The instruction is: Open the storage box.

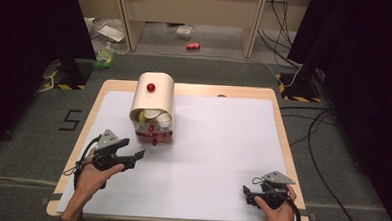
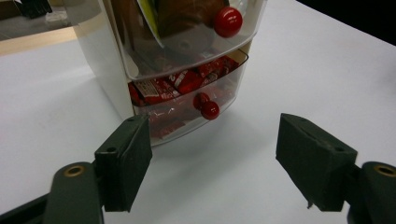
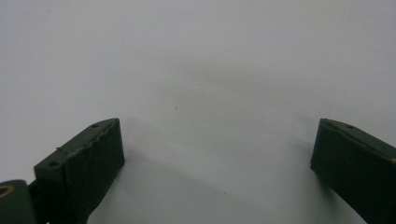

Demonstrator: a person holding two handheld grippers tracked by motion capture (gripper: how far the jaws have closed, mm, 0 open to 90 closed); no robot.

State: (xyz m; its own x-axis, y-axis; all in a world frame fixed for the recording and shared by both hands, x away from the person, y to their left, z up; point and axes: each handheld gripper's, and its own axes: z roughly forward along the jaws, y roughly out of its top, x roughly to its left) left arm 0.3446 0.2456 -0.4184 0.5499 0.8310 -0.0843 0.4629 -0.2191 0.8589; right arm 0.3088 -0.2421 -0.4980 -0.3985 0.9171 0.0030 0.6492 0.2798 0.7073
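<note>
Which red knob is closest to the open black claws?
The lowest red knob, on the bottom drawer packed with red packets. It sits just beyond the left gripper; the other knob is on the drawer above, farther away.

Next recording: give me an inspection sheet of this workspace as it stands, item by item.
Surface: table under a white sheet, wooden rim showing.
Job's things: drawer box with red knobs; bottom drawer holds red packets, its knob facing the left gripper.
Clutter: nothing seen on the sheet.
Grippers: left gripper open, empty, aimed at the box; right gripper open, empty, low at the near right edge.
Cables: several on the floor at right.
Surroundings: red can and litter on the floor behind.
</note>
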